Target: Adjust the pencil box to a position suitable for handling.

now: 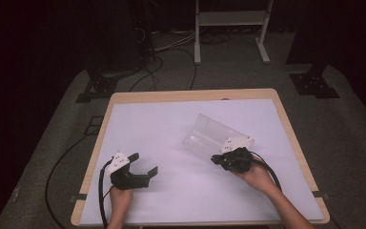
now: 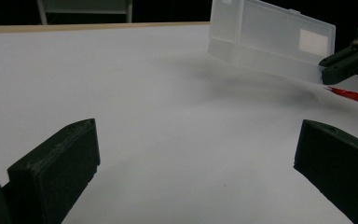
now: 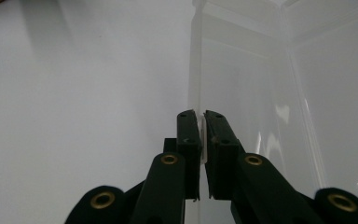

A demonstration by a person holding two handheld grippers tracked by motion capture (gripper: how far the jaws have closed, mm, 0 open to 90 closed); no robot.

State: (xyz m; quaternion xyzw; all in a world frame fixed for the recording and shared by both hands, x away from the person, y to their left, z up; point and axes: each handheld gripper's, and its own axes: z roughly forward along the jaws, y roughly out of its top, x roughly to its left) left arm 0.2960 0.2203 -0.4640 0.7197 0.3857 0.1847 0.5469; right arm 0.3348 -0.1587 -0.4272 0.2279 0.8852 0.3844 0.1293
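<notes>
Left gripper [image 1: 142, 164] near tabletop [image 1: 171, 124] front edge, jaws spread wide, empty. Right gripper [image 3: 202, 135] right of it, jaws clamped on wall of clear plastic box [image 1: 214, 135]; box tilted, mid-tabletop. Red pen [image 2: 354, 96] beneath box edge.

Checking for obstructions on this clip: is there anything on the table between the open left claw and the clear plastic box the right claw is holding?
Nothing visible. Bare white table lies between the left claw and the clear plastic box. A red pen-like object lies near the right claw, off to the side.
</notes>
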